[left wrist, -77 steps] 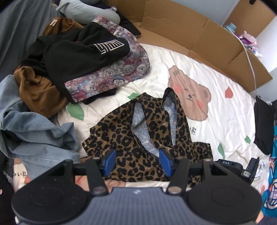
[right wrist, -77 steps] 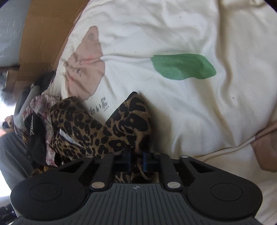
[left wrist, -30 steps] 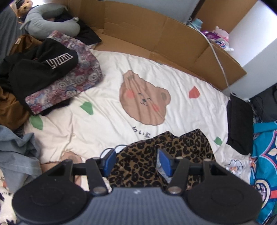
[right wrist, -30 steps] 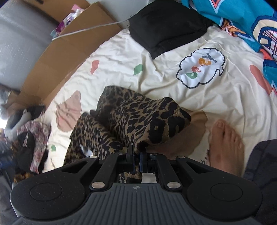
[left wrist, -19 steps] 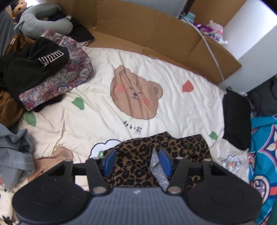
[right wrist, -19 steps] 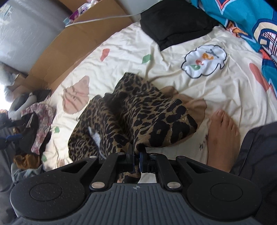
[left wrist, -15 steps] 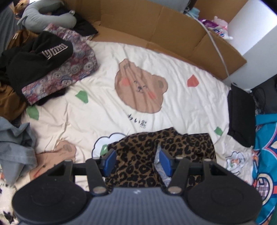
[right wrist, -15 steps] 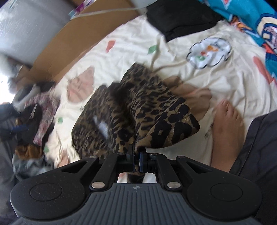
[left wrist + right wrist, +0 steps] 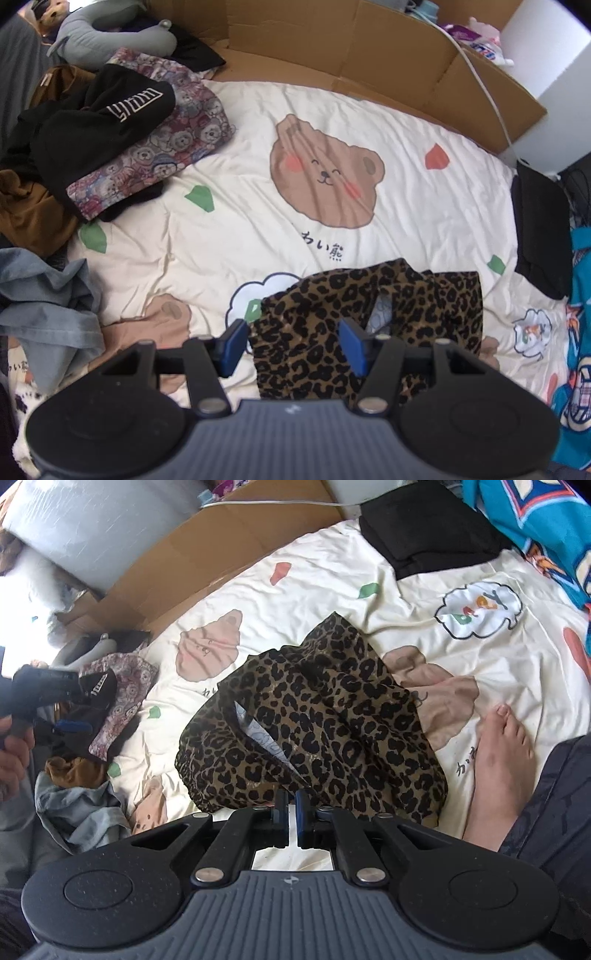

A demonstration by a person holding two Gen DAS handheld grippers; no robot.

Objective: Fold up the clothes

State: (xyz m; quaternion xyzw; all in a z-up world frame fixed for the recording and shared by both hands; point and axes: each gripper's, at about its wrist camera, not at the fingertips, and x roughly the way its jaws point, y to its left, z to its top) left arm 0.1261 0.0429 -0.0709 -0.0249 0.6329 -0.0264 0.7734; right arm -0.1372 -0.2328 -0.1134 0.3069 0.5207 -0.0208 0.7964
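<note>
Left gripper (image 9: 293, 345) has its blue-padded fingers spread wide with nothing between them, hovering over the near-left part of the brown-and-black leopard-print garment (image 9: 369, 325). Right gripper (image 9: 291, 814) has its fingers nearly together, a thin gap showing; the leopard fabric's near edge sits right at the tips, but I cannot tell if it's actually pinched. Garment lies bunched on the cream bedsheet with bear and leaf prints (image 9: 240, 221), pale lining showing at an opening, just below the big brown bear face print (image 9: 325, 177). Pile of unfolded clothes (image 9: 85, 140) is well apart at the sheet's left side. A folded black item (image 9: 539, 229) sits at the right edge. A bare foot (image 9: 498, 760) rests on the sheet just beside the garment.
</note>
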